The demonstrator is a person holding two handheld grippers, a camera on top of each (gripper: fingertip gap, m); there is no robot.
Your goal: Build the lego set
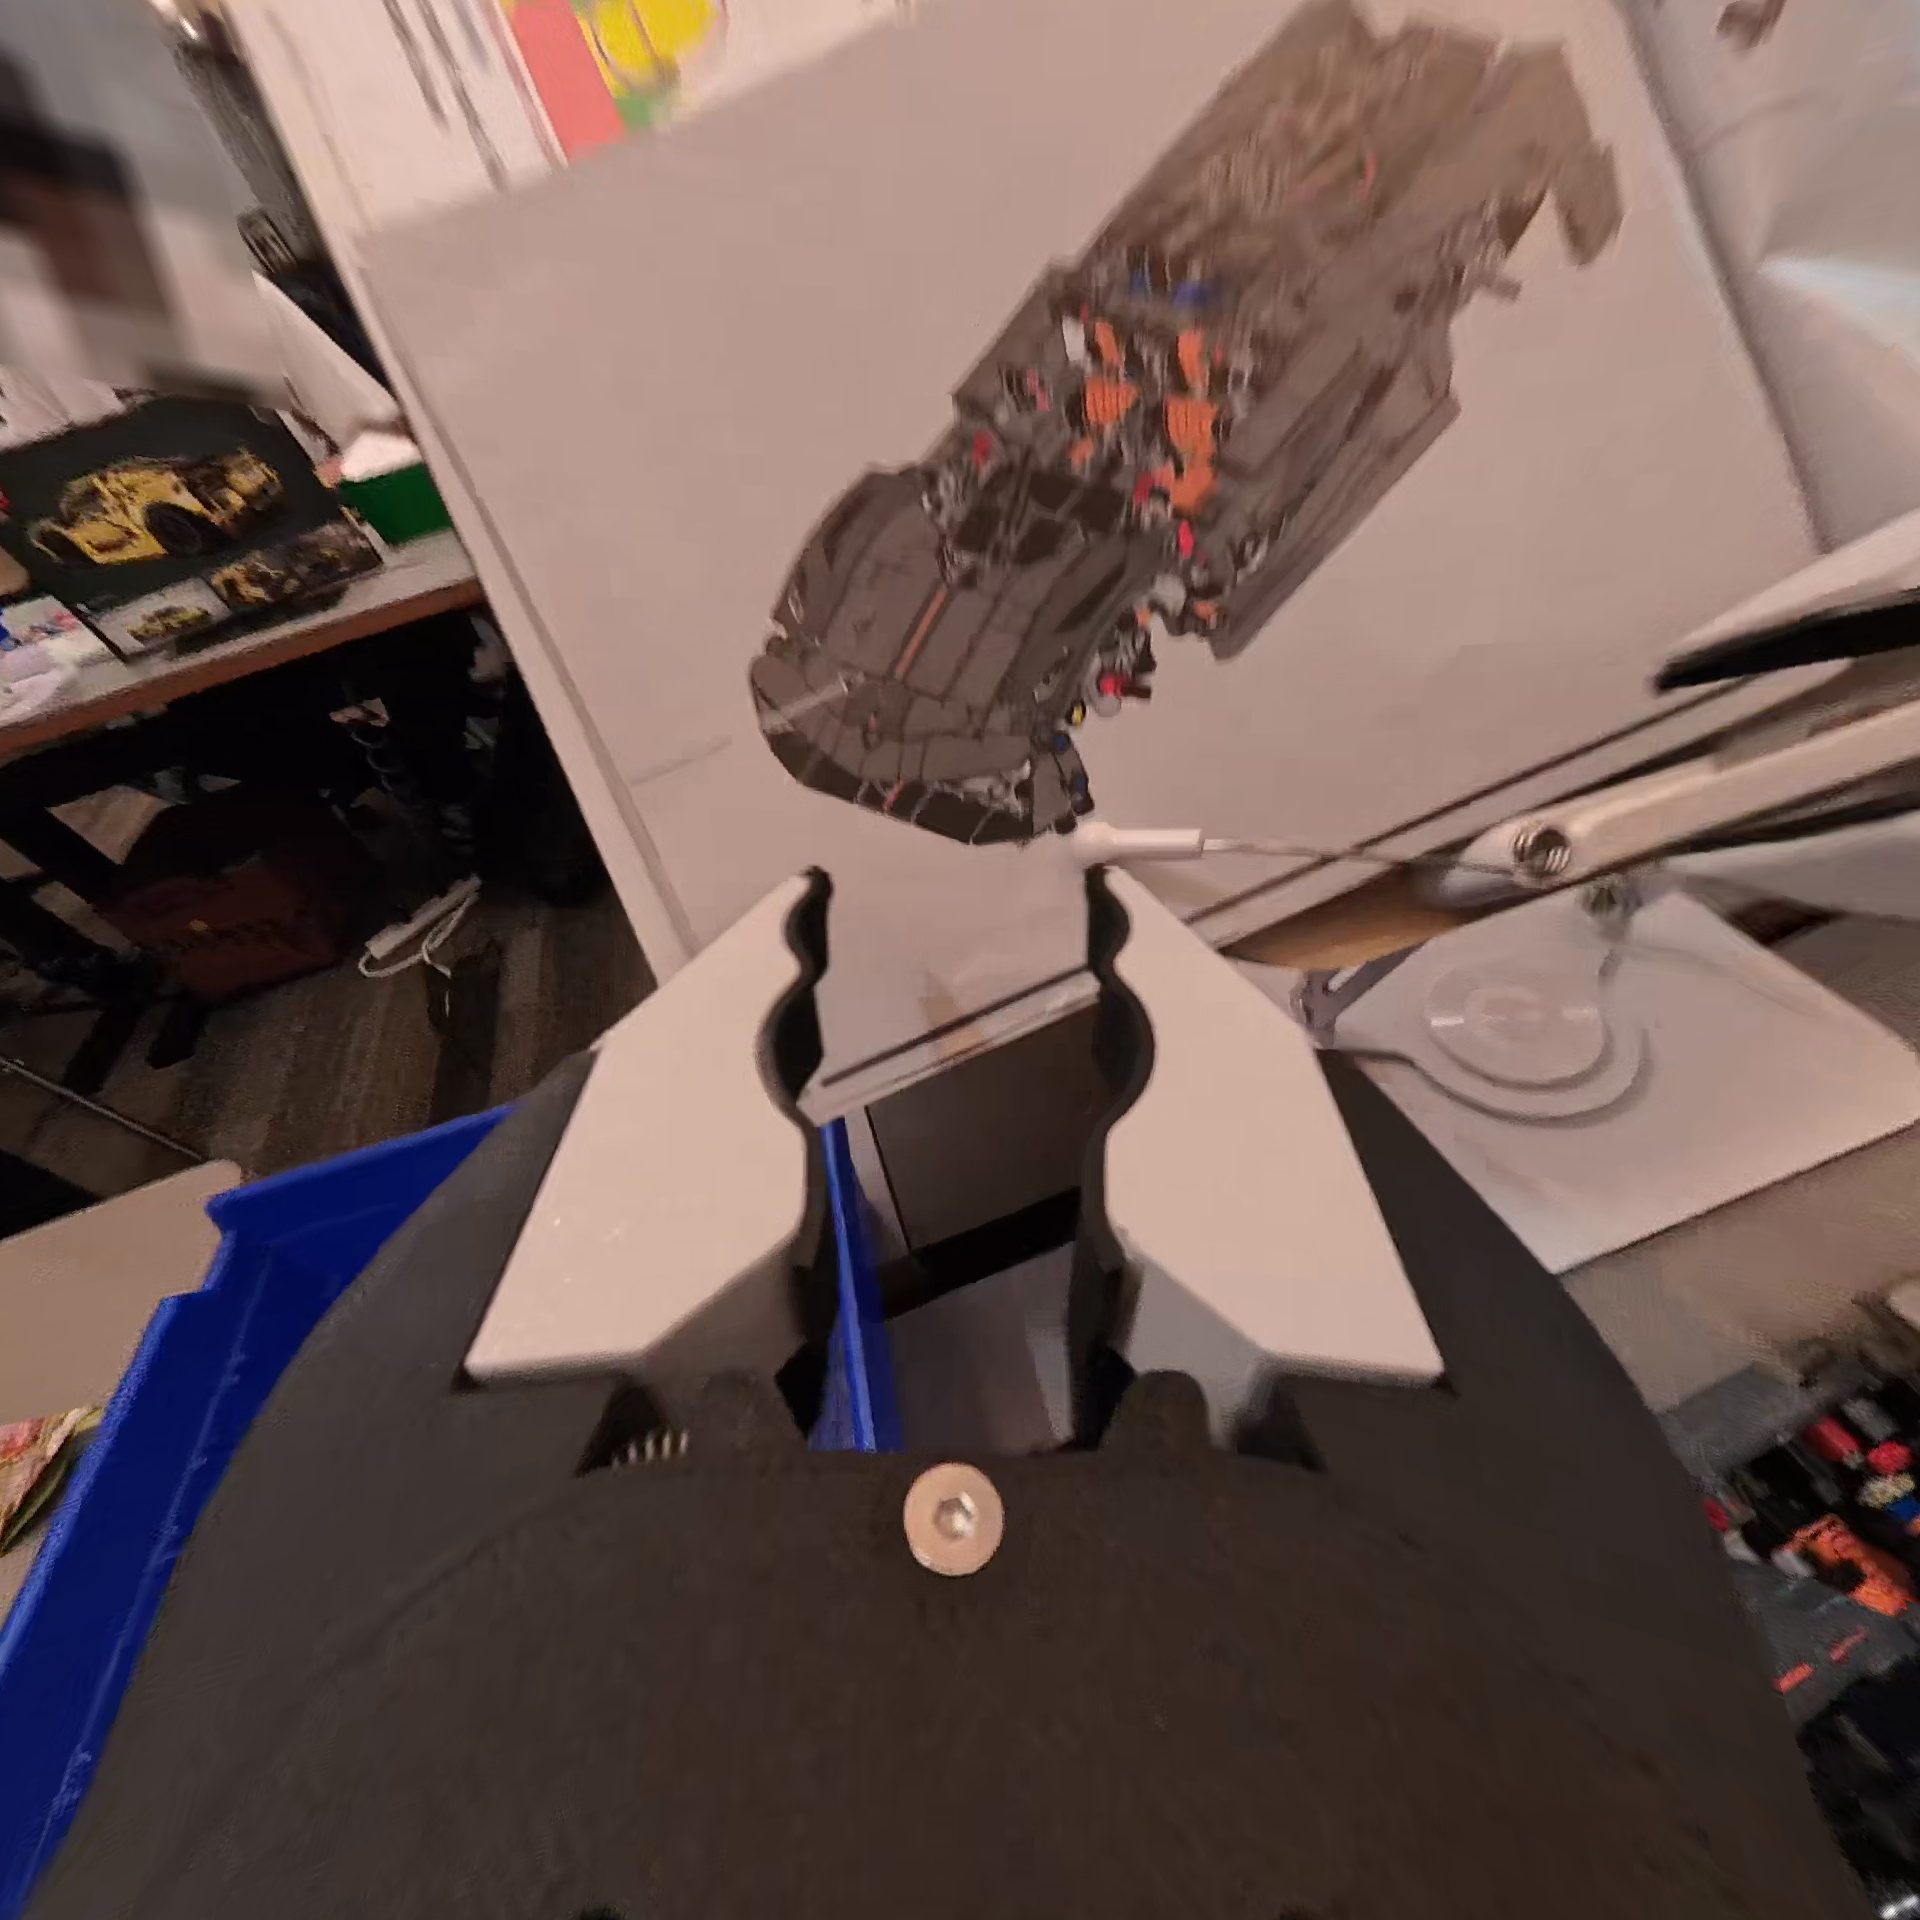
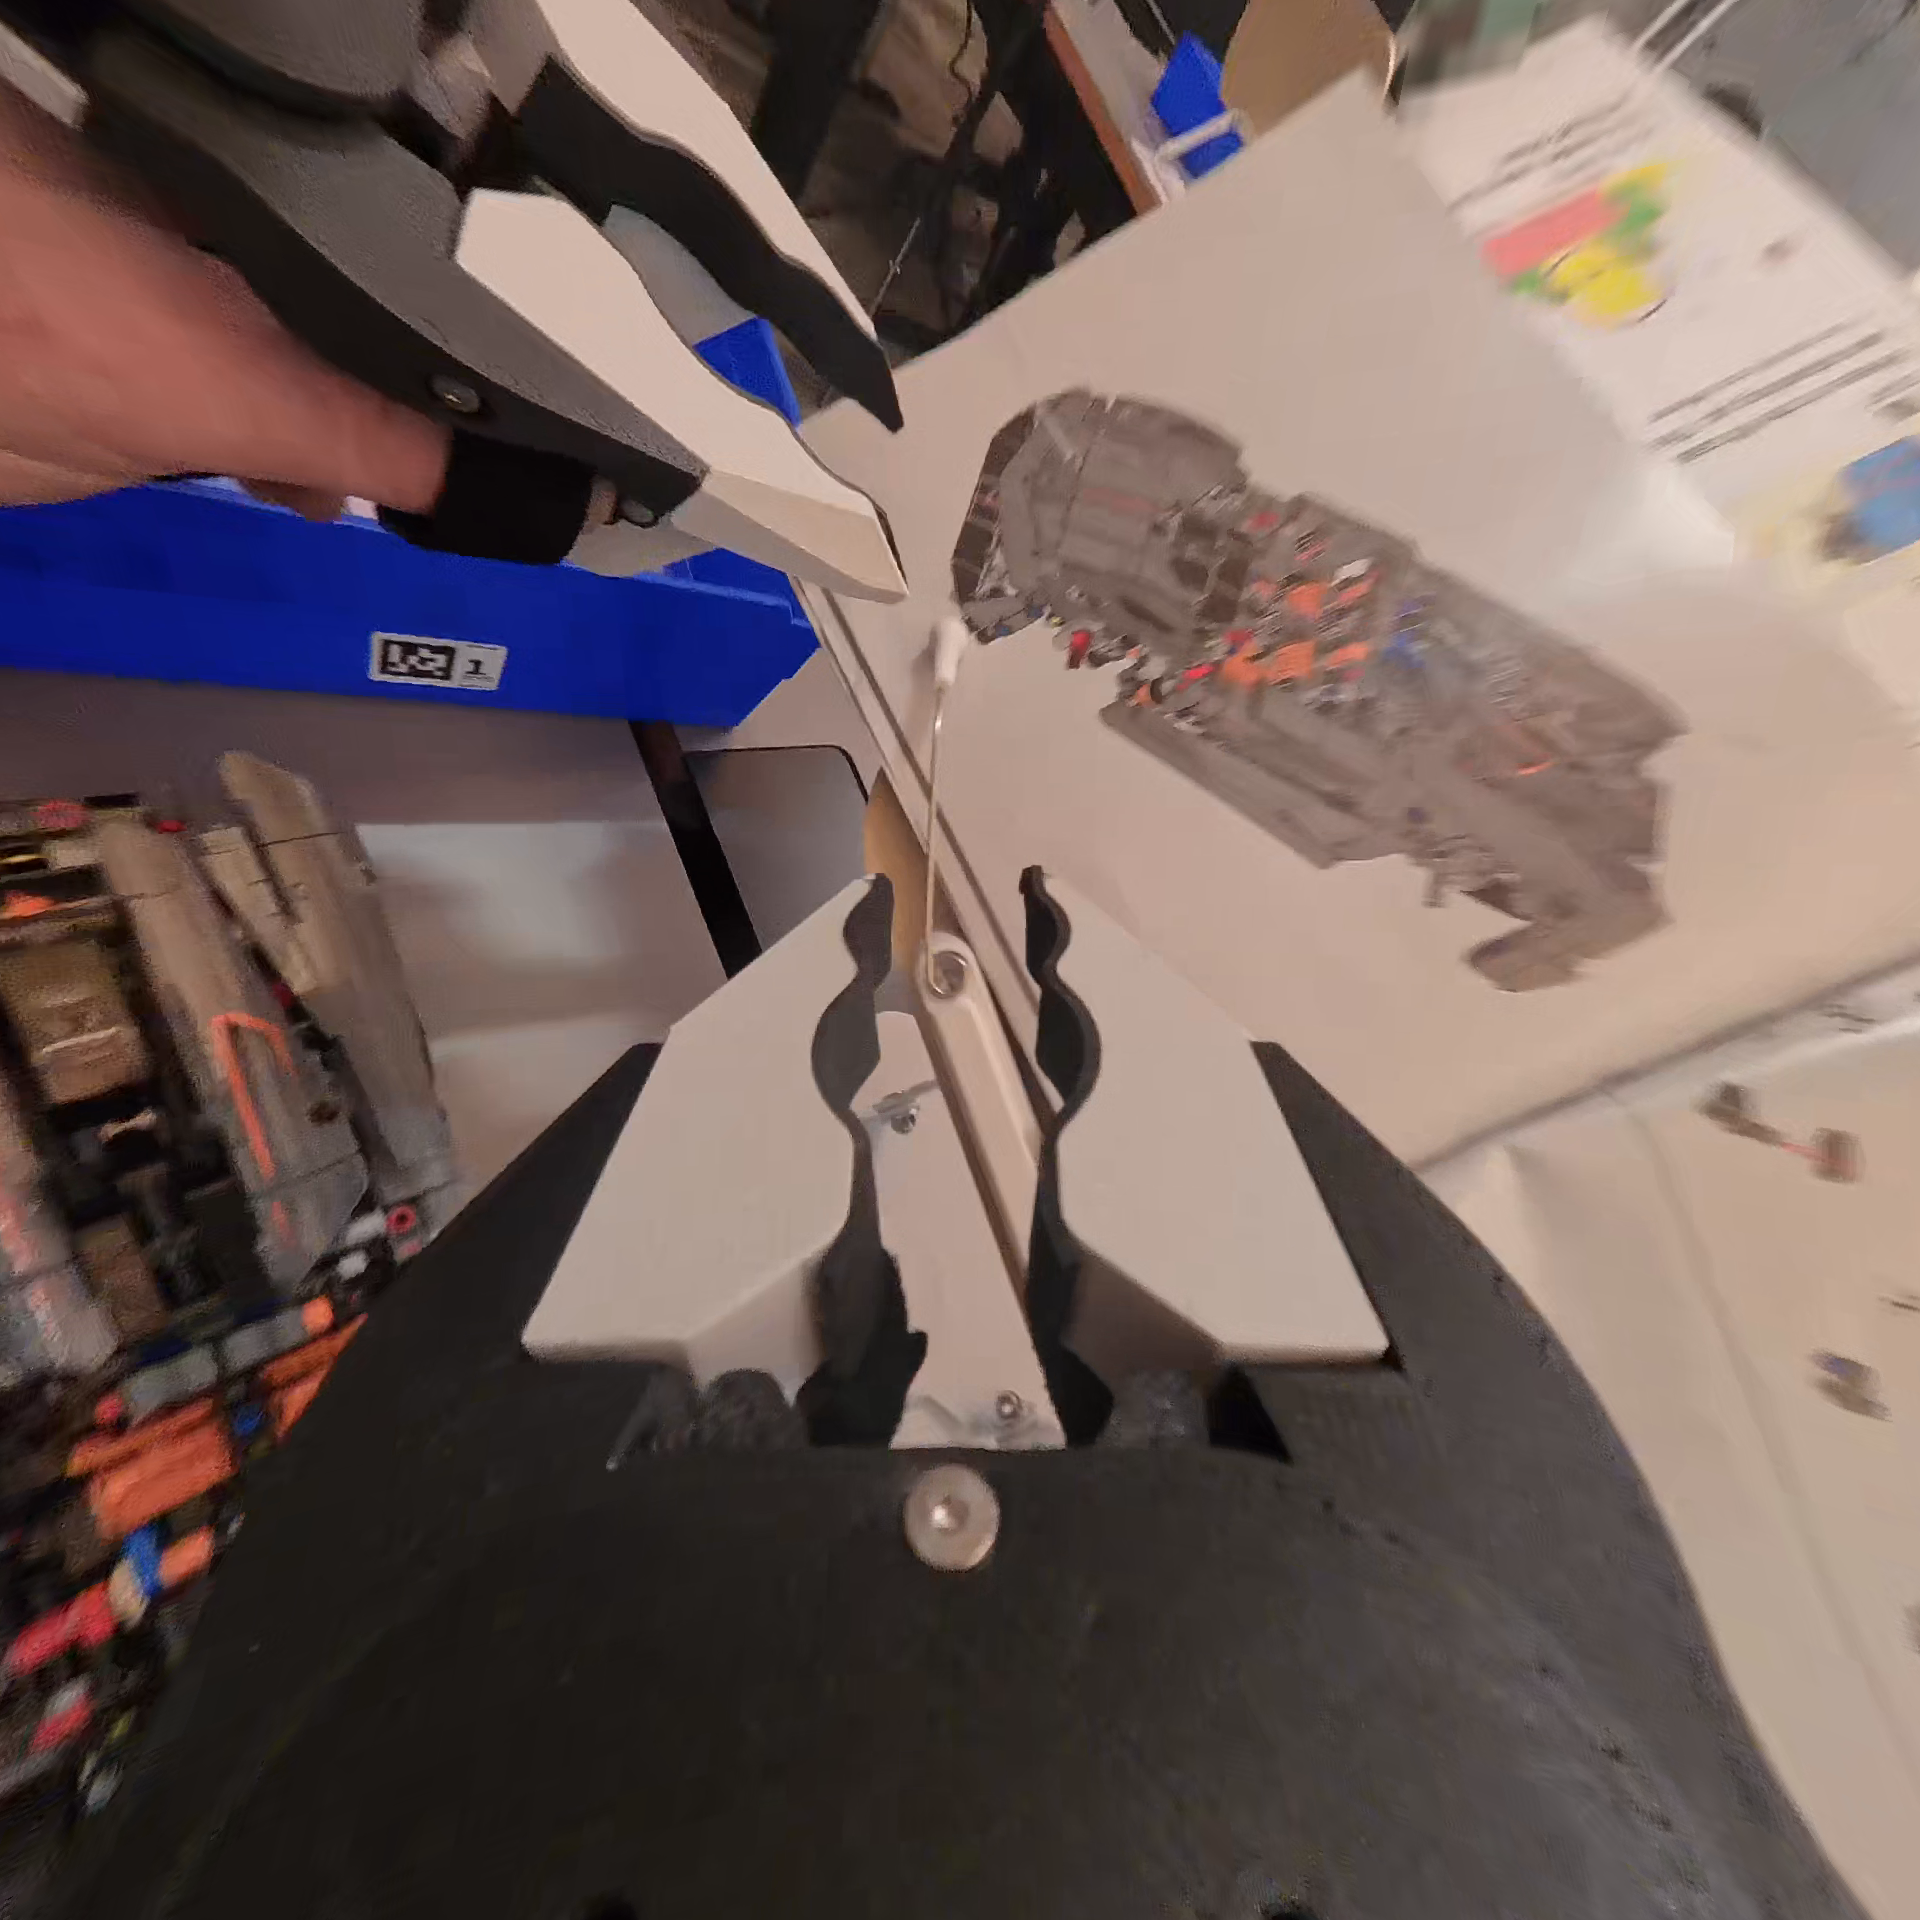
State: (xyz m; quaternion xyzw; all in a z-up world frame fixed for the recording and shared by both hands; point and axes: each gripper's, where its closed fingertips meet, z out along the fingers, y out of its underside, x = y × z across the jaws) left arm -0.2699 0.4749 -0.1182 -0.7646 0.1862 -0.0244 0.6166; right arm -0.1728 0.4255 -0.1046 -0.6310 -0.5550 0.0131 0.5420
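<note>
Left wrist view: the whole scene is smeared by motion blur. The left gripper (image 1: 956,894) has its white fingers (image 1: 665,1164) apart, with nothing between them. Just beyond the fingertips stands a large white instruction page printed with a dark grey and orange car (image 1: 1091,499), its lower corner reaching in between the fingers without being pinched. A thin wire clip with a white tip (image 1: 1143,840) presses on the page to the right of the fingertips. A blue plastic bin (image 1: 239,1351) lies left of the fingers, mostly hidden by the gripper body. Loose orange and black lego pieces (image 1: 1839,1538) show at the far right edge, cut off.

Right wrist view: equally blurred. The right gripper (image 2: 956,894) has its fingers apart, straddling the white page-holder arm (image 2: 966,1195); whether they touch it is unclear. The partly built grey and orange lego car (image 2: 187,1091) lies left of the fingers on the tabletop (image 2: 540,904), cut off by the frame.
</note>
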